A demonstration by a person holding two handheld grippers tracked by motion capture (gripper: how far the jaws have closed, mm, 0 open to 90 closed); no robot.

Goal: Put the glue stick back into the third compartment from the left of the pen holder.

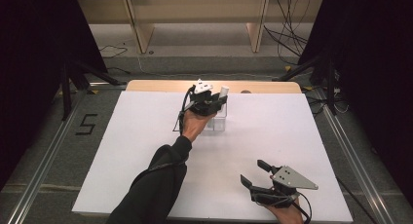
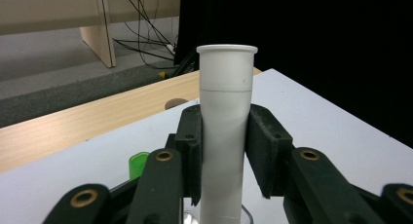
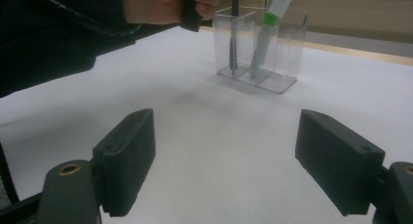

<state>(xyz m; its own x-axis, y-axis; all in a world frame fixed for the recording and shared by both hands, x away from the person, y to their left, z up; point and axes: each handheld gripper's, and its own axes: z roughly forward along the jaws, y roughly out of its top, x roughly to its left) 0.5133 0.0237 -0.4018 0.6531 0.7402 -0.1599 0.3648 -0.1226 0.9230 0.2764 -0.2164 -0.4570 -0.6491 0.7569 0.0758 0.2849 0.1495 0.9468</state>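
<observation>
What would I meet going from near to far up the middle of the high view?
Dark sleeve → left gripper clamping a white tube at the clear holder → bare wooden table edge → wooden shelving.

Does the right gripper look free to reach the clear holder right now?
Probably yes. The right gripper has open, empty jaws and bare table before the clear holder, though the left gripper hangs over it with a white tube.

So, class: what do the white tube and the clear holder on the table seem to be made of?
White tube: probably plastic, matte, with an even opaque surface and a moulded rim. Clear holder: likely acrylic or similar clear plastic, glossy; you see straight through its flat walls.
</observation>
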